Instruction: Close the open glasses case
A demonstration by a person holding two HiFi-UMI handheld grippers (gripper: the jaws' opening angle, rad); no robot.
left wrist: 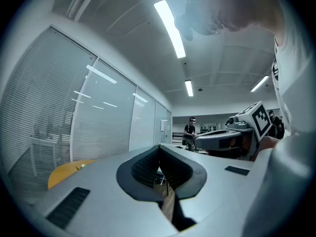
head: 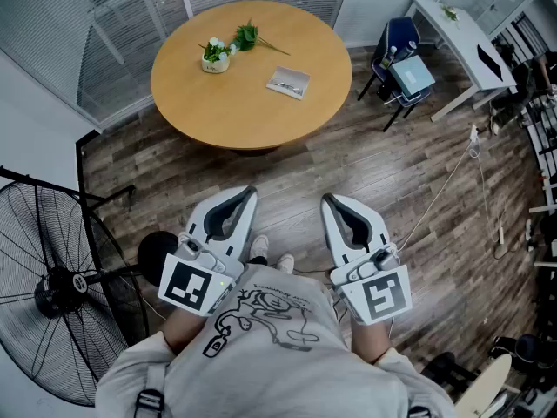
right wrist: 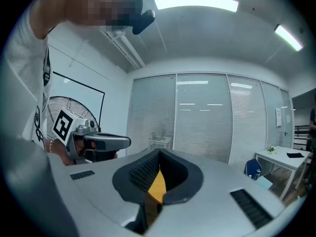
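Note:
The glasses case (head: 288, 82) is a flat grey shape on the right part of a round wooden table (head: 252, 116), too small here to tell how its lid stands. Both grippers are held close to the person's chest, well short of the table and above the wooden floor. My left gripper (head: 250, 191) has its jaw tips together with nothing between them; its own view shows the same meeting tips (left wrist: 159, 146). My right gripper (head: 327, 198) is likewise shut and empty (right wrist: 159, 152), and a sliver of the table (right wrist: 158, 184) shows through the gap below its tips.
A small potted plant (head: 216, 56) stands on the table's far left. A large black floor fan (head: 52, 286) is at my left. A blue chair (head: 402, 64) and white desk (head: 461, 37) stand at the back right. A cable (head: 452, 181) trails across the floor.

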